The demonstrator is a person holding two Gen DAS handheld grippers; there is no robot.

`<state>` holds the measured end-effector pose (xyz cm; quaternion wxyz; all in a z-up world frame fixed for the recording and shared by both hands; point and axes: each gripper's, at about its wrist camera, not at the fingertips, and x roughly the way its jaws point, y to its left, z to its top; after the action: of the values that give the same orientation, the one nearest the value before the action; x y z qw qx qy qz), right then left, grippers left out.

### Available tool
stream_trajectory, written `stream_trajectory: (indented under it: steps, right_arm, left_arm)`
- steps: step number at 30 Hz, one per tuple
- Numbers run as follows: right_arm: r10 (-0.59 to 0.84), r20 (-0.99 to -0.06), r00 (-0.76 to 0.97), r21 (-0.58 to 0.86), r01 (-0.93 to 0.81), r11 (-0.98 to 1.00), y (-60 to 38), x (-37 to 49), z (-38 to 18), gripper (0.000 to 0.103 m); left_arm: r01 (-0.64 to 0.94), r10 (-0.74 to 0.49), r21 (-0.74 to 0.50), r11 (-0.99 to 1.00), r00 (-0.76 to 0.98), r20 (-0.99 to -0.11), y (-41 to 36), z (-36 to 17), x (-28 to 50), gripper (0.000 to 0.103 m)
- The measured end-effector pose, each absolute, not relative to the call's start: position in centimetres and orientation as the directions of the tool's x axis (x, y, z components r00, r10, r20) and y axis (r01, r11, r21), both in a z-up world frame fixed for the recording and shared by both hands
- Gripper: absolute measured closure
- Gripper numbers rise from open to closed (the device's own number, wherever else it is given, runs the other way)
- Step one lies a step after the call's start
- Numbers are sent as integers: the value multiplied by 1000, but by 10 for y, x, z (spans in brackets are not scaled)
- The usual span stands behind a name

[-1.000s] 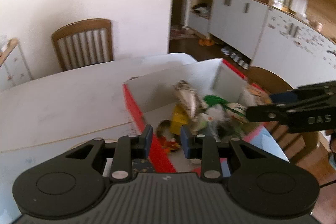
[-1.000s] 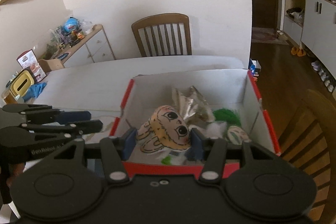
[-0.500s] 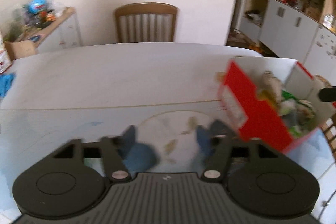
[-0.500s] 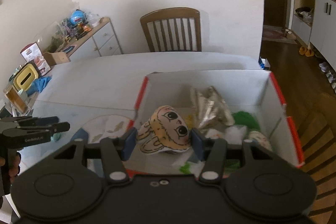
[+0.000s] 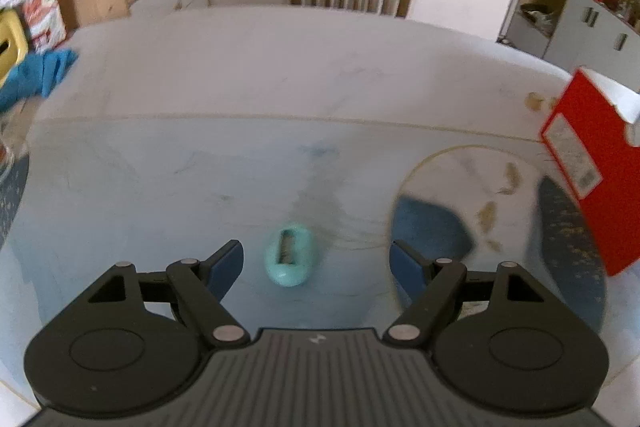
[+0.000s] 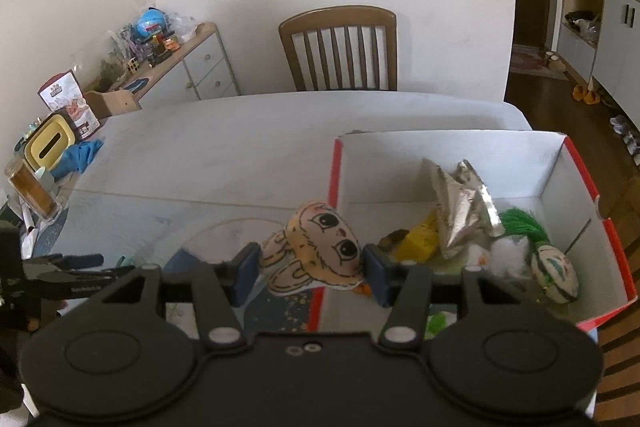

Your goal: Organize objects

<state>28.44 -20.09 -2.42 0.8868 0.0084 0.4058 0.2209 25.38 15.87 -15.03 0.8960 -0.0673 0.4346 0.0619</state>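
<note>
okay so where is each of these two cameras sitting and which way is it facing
Left wrist: on the left gripper, looking down at the table and a teal object; its open fingers show.
Right wrist: on the right gripper, facing the red box; its fingers grip a cartoon-face pouch.
Shared: table, box, wooden chair.

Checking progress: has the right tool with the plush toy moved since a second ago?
Yes. The right tool carried the plush toy left, across the box's left wall.

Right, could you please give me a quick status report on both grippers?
Left gripper open, fingers just widened, over teal toy on table, not touching. Right gripper shut on plush doll beside red box. Nothing in the way.
</note>
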Motion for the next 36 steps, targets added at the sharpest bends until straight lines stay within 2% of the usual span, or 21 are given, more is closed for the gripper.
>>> stream_trajectory:
  steps: [4, 6, 7, 10, 13, 14, 22, 36]
  right_arm:
    - [382, -720, 580, 182, -373, 910, -195, 282, -23, 49]
    - [376, -720, 583, 178, -369, 912, -193, 280, -22, 49]
    - [372, -720, 586, 175, -366, 914, -193, 278, -22, 49]
    - [364, -720, 591, 171, -357, 918, -192, 276, -21, 49]
    - [359, -717, 598, 171, -348, 922, -195, 275, -19, 49]
    - [357, -716, 600, 171, -345, 923, -196, 275, -19, 49]
    - [357, -710, 607, 175, -339, 924, -209, 275, -17, 49]
    - [397, -655, 643, 213, -346, 914, -281, 280, -4, 49]
  left_arm:
    - [-160, 36, -79, 984, 611, -791, 168, -161, 259, 23]
    - [-148, 35, -71, 986, 611, -791, 169, -164, 261, 29]
    - [-144, 35, -66, 987, 608, -793, 169, -165, 262, 39]
    - [-134, 42, -52, 990, 612, -790, 166, -165, 263, 49]
    - [-125, 43, -42, 991, 610, -791, 164, -164, 263, 68]
    - [-122, 49, -32, 992, 607, -793, 162, -164, 263, 71]
    - [-90, 65, 13, 996, 610, -790, 137, -147, 262, 73]
    - [32, -27, -8, 999, 676, -736, 26, -68, 268, 73]
